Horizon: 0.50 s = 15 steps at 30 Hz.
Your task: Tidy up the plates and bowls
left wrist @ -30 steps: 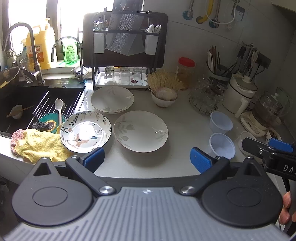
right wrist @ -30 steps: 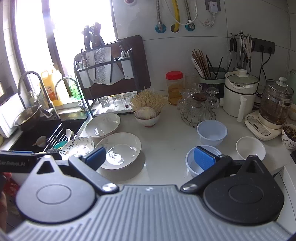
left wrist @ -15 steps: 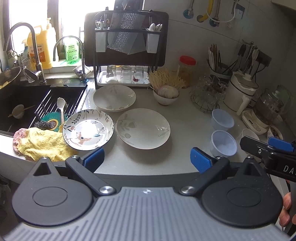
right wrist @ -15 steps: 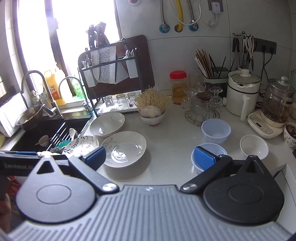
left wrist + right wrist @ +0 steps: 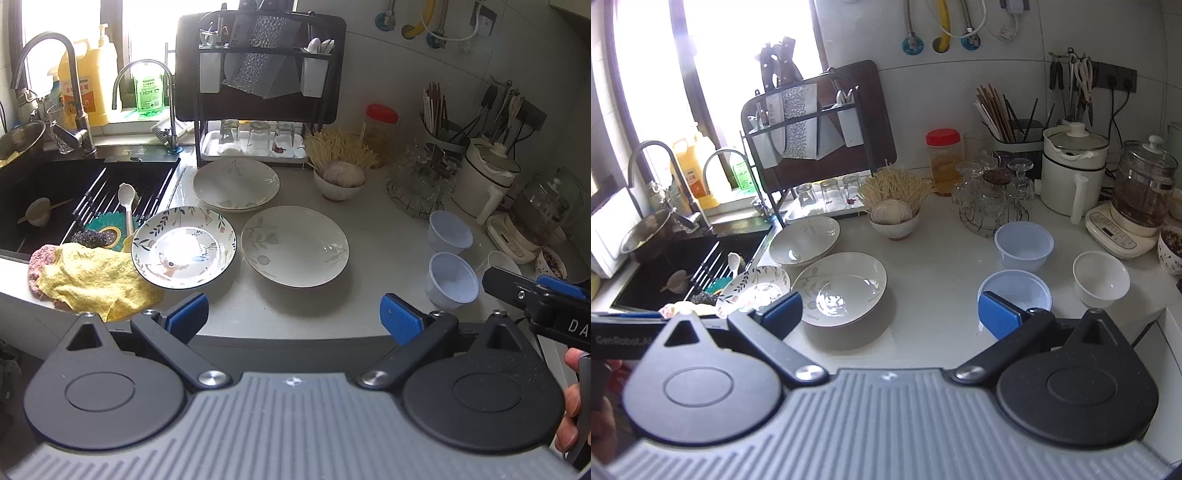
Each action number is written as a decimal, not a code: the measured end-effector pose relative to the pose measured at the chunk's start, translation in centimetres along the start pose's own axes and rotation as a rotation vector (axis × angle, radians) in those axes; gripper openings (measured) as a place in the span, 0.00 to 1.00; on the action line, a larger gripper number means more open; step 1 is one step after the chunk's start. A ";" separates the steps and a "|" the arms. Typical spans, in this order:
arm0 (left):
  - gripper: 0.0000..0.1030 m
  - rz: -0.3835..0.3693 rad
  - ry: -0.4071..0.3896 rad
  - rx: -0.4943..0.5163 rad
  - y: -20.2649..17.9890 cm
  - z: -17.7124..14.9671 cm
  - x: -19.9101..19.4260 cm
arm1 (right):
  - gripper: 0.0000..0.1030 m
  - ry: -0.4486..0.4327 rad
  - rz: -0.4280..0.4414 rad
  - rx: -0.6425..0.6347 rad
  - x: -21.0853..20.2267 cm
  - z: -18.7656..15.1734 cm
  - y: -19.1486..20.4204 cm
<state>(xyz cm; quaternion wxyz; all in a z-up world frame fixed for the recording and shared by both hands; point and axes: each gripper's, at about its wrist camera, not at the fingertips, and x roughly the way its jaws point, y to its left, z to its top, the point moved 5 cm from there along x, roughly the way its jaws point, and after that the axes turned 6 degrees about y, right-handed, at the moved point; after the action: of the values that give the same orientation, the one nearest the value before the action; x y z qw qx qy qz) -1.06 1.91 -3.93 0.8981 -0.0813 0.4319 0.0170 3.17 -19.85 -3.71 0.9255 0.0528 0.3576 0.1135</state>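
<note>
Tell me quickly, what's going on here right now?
Left gripper open, empty. Right gripper open, empty. Plates and bowls sit unstacked on counter. Nothing in the way.

Glossy ceramic plates (image 5: pixel 294 245), translucent plastic bowls (image 5: pixel 451 278)

A home kitchen: sink (image 5: pixel 74 192) with faucet (image 5: pixel 55 85), dish rack (image 5: pixel 258 92), kettle (image 5: pixel 1141 192), chopsticks (image 5: pixel 993 110) on the counter (image 5: pixel 369 240).

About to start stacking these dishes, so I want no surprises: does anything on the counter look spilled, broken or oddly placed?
Nothing looks spilled or broken. One oddity: the patterned plate sits at the sink's edge, its left rim resting on the crumpled yellow cloth.
</note>
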 end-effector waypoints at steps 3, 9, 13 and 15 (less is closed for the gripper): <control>0.98 0.021 -0.005 -0.007 1.0 0.4 0.0 | 1.00 -0.018 0.017 0.005 -0.1 0.1 0.3; 0.98 0.035 0.006 -0.037 3.6 1.0 0.5 | 1.00 0.007 0.012 0.012 1.2 0.2 1.5; 0.98 0.030 0.018 -0.044 5.3 1.2 0.9 | 1.00 0.015 0.037 0.012 2.1 0.2 3.2; 0.98 0.032 0.018 -0.042 6.3 1.4 1.0 | 1.00 0.020 0.047 0.014 2.6 0.3 4.1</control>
<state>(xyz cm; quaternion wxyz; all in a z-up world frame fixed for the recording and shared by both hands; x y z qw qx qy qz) 0.01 8.31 -4.73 0.8918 -0.0933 0.4409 0.0399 4.54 -15.20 -4.50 0.9186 0.0667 0.3661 0.1331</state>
